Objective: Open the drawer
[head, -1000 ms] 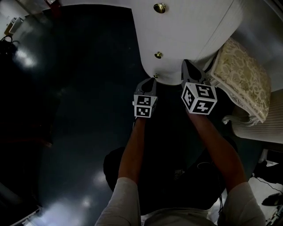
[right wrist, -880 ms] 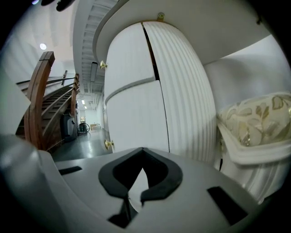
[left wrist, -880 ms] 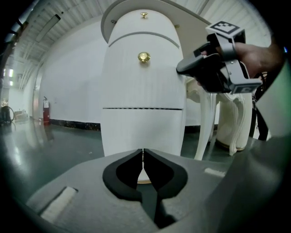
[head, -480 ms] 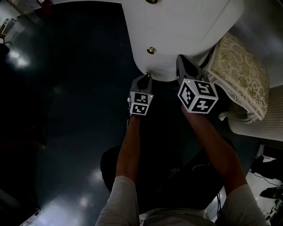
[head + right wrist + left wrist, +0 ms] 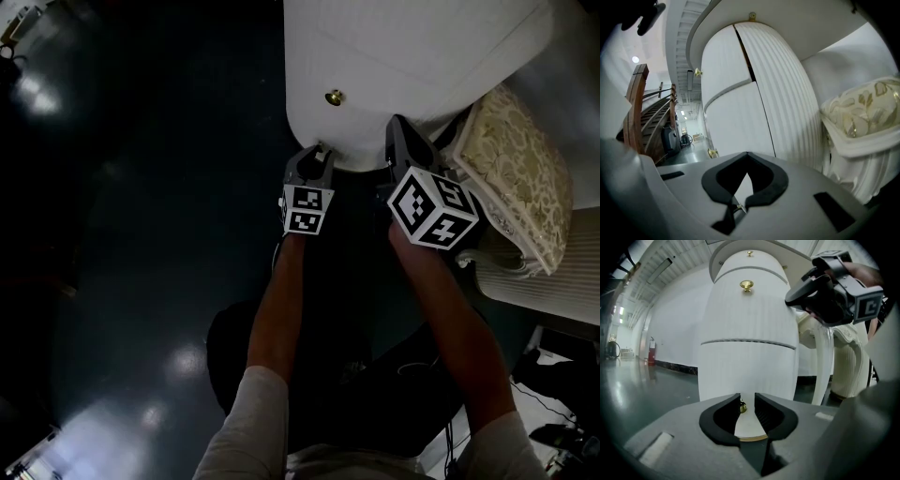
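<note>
- The left gripper (image 5: pixel 747 398) has sunk to the lowest knob (image 5: pixel 742 405) of the white cabinet (image 5: pixel 747 310). Its fingers (image 5: pixel 723 417) have just been opening and now stand spread, with the knob between them but not squeezed.
- The bottom drawer (image 5: pixel 750 373) is shut, so what is inside cannot be seen.
- This looks like the grabbing step. Next, the fingers should pinch the knob and pull straight back.
- The right gripper (image 5: pixel 746 154) hangs beside the cabinet, fingers pressed together, holding nothing.

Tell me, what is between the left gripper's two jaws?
The small gold knob of the drawer sits between them. The left gripper has just been opening its jaws, and they stand apart. The left gripper view shows it.
</note>
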Action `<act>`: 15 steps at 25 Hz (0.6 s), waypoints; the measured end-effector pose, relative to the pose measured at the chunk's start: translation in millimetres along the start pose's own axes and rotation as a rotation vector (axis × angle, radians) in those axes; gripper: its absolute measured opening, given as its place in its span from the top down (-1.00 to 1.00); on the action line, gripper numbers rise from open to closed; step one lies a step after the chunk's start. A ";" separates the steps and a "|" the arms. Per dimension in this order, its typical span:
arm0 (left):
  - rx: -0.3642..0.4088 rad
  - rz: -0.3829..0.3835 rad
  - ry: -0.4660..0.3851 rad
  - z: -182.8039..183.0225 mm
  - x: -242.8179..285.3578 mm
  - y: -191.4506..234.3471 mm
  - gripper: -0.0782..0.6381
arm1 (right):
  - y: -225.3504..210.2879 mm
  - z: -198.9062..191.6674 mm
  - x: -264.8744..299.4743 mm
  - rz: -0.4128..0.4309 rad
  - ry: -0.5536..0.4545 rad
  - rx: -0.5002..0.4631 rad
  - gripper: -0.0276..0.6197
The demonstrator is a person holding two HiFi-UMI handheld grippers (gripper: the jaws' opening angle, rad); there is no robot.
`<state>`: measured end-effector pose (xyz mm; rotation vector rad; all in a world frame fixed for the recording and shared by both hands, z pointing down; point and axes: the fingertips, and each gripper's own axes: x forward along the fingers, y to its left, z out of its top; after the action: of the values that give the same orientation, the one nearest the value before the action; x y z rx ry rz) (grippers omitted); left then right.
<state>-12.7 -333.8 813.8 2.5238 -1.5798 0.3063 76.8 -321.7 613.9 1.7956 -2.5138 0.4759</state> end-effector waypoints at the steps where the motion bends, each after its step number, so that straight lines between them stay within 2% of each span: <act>1: 0.008 0.009 0.000 -0.5 -0.3 2.2 0.52 | -0.1 0.0 0.3 0.000 -0.002 0.014 0.87; 4: 0.046 0.013 0.019 -1.6 0.7 1.6 0.57 | -2.3 -0.6 0.7 0.005 -0.001 0.009 0.87; 9: 0.010 0.047 0.010 -4.2 0.5 4.8 0.57 | -3.4 -3.0 1.5 0.011 0.016 -0.145 0.87; 13: 0.063 0.054 0.034 -11.9 6.6 3.6 0.54 | -6.3 -0.4 -0.5 -0.001 0.021 -0.149 0.87; 15: 0.043 0.053 0.026 -15.0 6.0 7.6 0.52 | -2.7 -1.7 0.3 0.004 0.024 -0.140 0.87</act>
<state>-18.3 -338.8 830.0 2.5025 -1.6497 0.3824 78.8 -322.4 616.2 1.7251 -2.4679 0.3108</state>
